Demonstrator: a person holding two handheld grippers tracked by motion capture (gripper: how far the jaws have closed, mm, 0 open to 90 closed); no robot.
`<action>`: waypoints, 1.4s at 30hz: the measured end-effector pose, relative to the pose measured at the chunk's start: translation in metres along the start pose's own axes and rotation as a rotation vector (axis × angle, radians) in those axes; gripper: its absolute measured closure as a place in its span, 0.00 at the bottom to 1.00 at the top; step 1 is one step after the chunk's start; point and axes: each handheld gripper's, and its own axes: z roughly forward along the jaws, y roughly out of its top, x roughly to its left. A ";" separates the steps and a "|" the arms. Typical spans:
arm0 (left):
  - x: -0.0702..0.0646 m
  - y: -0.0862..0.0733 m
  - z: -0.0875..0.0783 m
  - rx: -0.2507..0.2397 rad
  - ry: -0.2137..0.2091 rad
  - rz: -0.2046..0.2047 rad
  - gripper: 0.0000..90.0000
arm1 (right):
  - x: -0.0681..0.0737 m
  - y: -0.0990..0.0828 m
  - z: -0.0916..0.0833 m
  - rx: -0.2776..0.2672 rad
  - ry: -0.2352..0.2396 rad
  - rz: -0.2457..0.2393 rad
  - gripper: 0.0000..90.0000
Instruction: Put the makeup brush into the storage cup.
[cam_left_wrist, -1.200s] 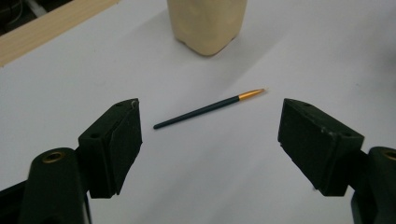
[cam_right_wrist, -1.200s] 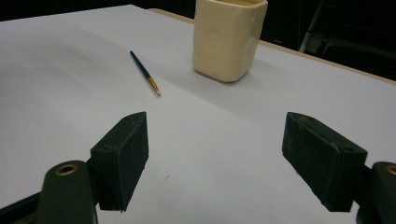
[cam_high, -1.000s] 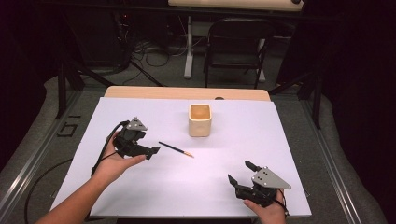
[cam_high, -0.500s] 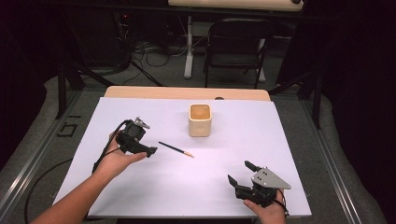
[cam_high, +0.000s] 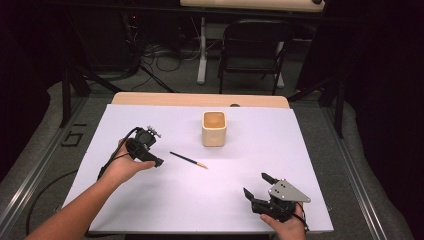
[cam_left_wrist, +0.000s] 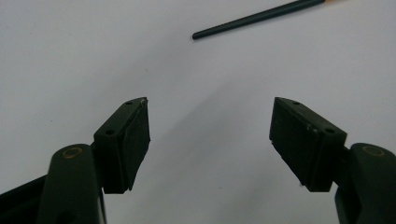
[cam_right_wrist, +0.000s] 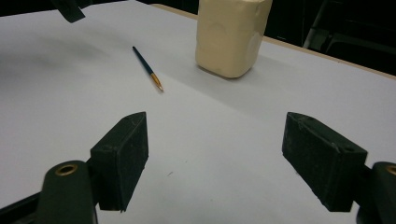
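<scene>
A thin dark brush (cam_high: 188, 159) with a pale tip is seen lying flat on the white table sheet (cam_high: 165, 200) near the middle of the high view, with a cream square cup (cam_high: 214, 128) standing just above it and nothing lying between them. The left gripper (cam_high: 158, 162), at the left of centre, is held with jaws spread wide just beside the brush's dark end, not touching it. The right gripper (cam_high: 254, 184), at the lower right, is likewise held open and empty, well apart from the brush; a black chair (cam_high: 252, 50) is seen beyond the table's far edge.
</scene>
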 end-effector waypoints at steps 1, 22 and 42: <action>0.000 0.000 0.000 0.000 0.000 0.000 0.33 | 0.000 0.000 0.000 0.000 0.000 0.000 0.25; 0.007 0.011 0.008 0.128 0.027 0.037 0.37 | 0.000 -0.001 0.001 0.015 0.006 -0.004 0.25; -0.021 0.040 0.008 0.119 0.005 0.133 0.38 | 0.000 -0.001 0.002 0.015 0.009 -0.007 0.25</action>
